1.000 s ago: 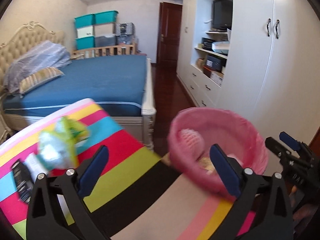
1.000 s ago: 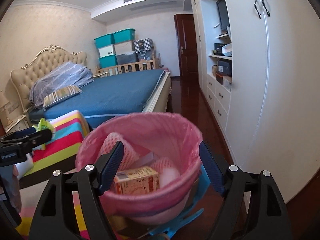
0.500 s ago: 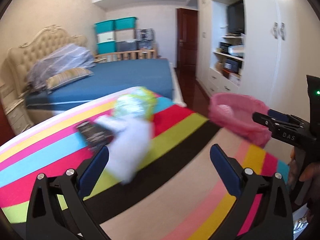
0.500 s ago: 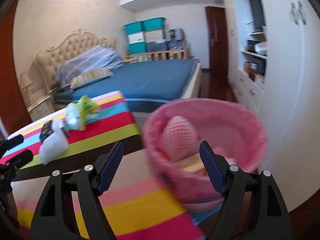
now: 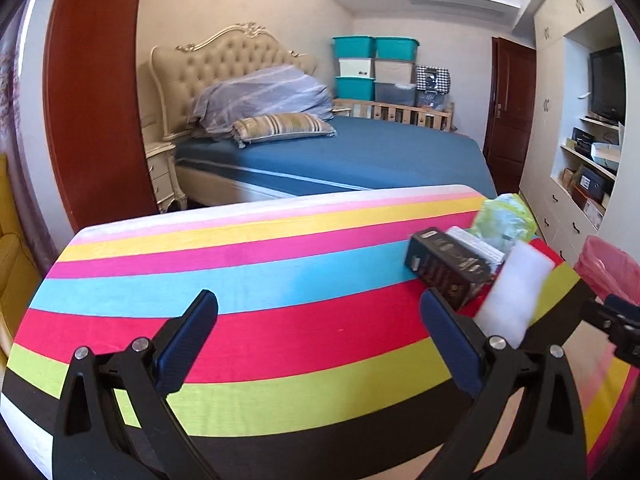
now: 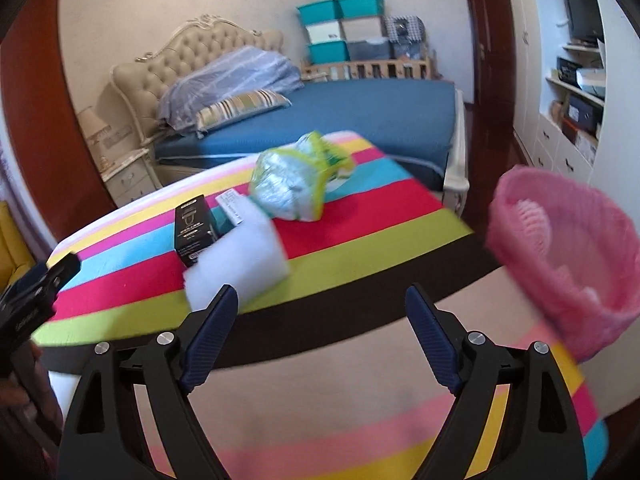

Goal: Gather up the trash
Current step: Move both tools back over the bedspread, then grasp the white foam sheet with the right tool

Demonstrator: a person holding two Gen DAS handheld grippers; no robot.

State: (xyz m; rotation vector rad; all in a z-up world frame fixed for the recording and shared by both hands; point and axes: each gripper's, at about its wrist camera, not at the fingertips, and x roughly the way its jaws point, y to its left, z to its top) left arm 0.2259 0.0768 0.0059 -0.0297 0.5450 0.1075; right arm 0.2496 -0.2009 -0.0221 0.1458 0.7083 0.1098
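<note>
Trash lies on the striped tablecloth (image 5: 240,272): a white foam block (image 5: 516,296) (image 6: 240,260), a black box (image 5: 448,268) (image 6: 192,228), a small white box (image 6: 230,208) and a crumpled green-silver wrapper (image 5: 504,216) (image 6: 296,184). A pink-lined bin (image 6: 568,248) (image 5: 608,268) with trash inside stands at the right. My left gripper (image 5: 320,340) is open and empty, left of the pile. My right gripper (image 6: 320,320) is open and empty, in front of the foam block.
A blue bed (image 5: 360,156) with pillows stands behind the table. White wardrobes and shelves (image 5: 584,152) line the right wall. A red-brown panel (image 5: 92,92) stands at the left. Each gripper shows in the other's view (image 6: 36,292) (image 5: 616,320).
Both views have swung left, away from the bin. The trash pile has shifted to the right in the left view; the bin has moved to the right edge in both.
</note>
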